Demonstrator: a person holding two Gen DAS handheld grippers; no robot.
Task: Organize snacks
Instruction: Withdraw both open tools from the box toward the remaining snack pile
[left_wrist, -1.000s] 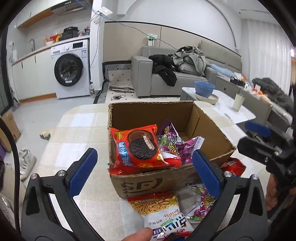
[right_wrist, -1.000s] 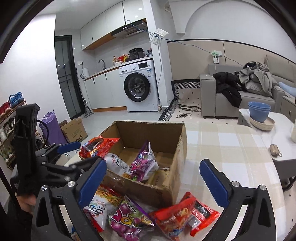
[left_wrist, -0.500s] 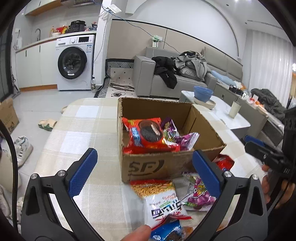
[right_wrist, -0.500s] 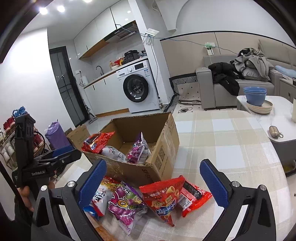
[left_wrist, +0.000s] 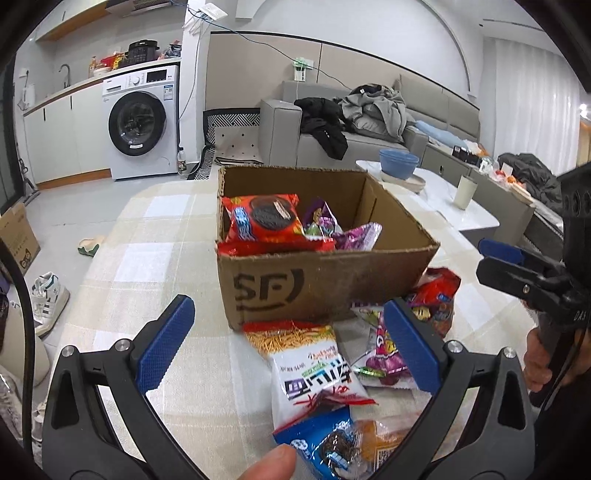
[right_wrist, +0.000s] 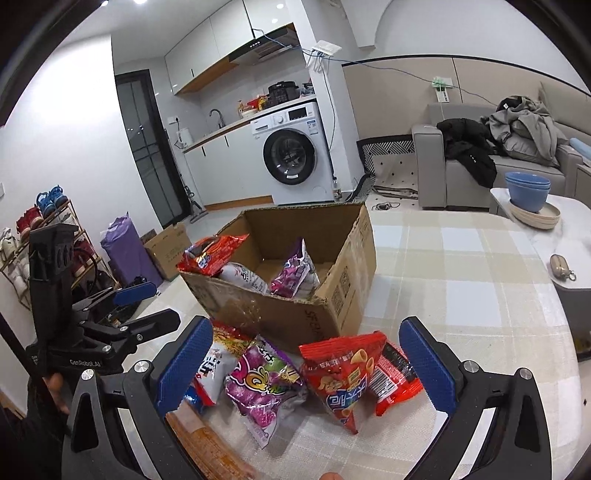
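Cardboard box (left_wrist: 325, 284) is sitting on the checked counter (left_wrist: 155, 266), holding an Oreo packet (left_wrist: 264, 219). Both the left gripper (left_wrist: 288, 339) and right gripper (right_wrist: 304, 363) are hovering wide open and empty over loose snack bags (right_wrist: 343, 373) lying just beside it.

An open cardboard box (left_wrist: 325, 284) holds a red cookie pack (left_wrist: 264, 221) and purple packets (right_wrist: 293, 275), while red (right_wrist: 341, 376), purple (right_wrist: 264, 384) and white (left_wrist: 314, 373) snack bags lie before it on the tabletop (right_wrist: 461, 295).

Checked tablecloth (right_wrist: 461, 280) under cardboard box (left_wrist: 325, 284), loose snack packets (right_wrist: 266, 384) beside it.
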